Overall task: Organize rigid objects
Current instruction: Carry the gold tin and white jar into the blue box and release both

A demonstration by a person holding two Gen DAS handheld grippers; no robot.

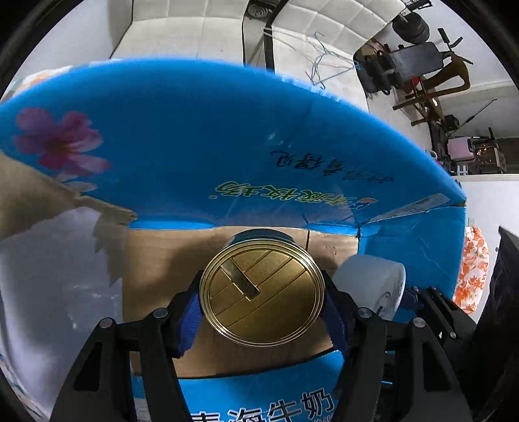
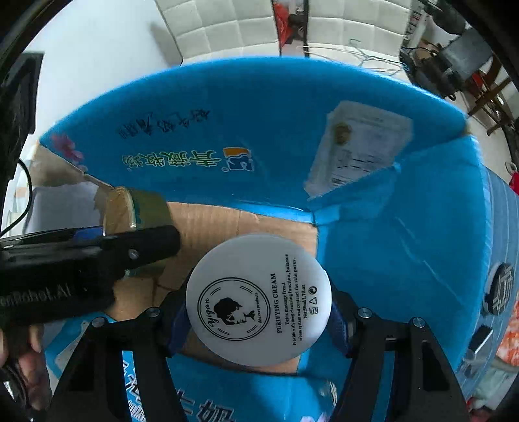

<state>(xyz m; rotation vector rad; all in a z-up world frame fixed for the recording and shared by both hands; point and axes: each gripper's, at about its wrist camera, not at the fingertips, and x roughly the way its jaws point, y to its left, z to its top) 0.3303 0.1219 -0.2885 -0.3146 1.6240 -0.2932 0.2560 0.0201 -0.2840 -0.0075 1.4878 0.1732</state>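
Both my grippers carry a jar over the open blue box.

My left gripper is clamped on the gold tin; my right gripper pinches the white cream jar by its sides, just beside it. Both hang above the brown floor of the blue carton, whose raised far flap blocks the view beyond; white quilted cushions show past it.

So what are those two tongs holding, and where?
Left tongs: gold-lidded tin, gripped at its sides. Right tongs: white cream jar, also at its sides.
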